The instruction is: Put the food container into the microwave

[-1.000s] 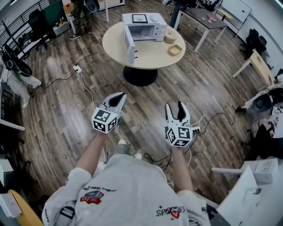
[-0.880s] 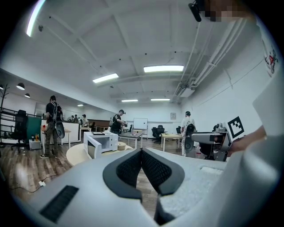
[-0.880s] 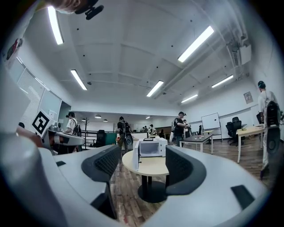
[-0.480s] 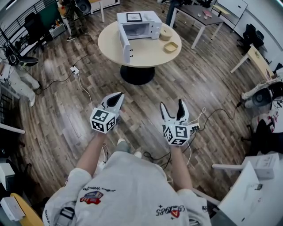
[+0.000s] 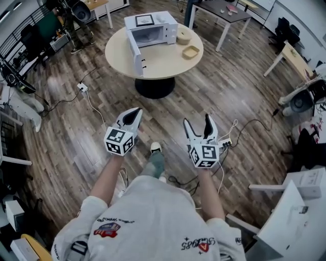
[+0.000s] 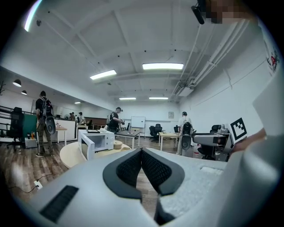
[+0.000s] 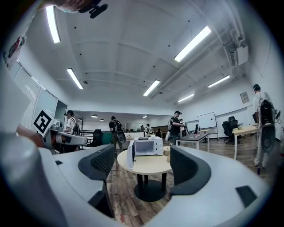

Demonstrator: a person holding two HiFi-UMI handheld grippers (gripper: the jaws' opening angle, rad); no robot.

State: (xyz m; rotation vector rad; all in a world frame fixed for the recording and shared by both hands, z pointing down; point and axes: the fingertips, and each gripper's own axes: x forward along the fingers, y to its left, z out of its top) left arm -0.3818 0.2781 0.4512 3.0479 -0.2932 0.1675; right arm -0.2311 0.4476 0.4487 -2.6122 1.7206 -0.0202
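A white microwave (image 5: 152, 29) stands with its door (image 5: 136, 55) swung open on a round beige table (image 5: 163, 63), far ahead of both grippers. Beside it sit a tan square food container (image 5: 191, 52) and a round lidded container (image 5: 183, 36). My left gripper (image 5: 132, 115) hovers over the floor, shut and empty. My right gripper (image 5: 198, 124) is open; its jaws have just been opening, with nothing between them. In the right gripper view the microwave (image 7: 147, 146) and table (image 7: 148, 162) show between the open jaws. In the left gripper view the left gripper (image 6: 142, 154) has its pads together, with the microwave (image 6: 97, 141) beyond.
Cables and a power strip (image 5: 81, 86) lie on the wood floor, and another cable (image 5: 239, 130) runs right of my right gripper. Desks (image 5: 224, 10) and chairs line the room's edges. A white table (image 5: 295, 214) is near right. Several people (image 7: 176, 124) stand in the background.
The right gripper's jaws have spread wider. The person has stepped forward, one foot now showing between the grippers, and the table has drifted left in the head view.
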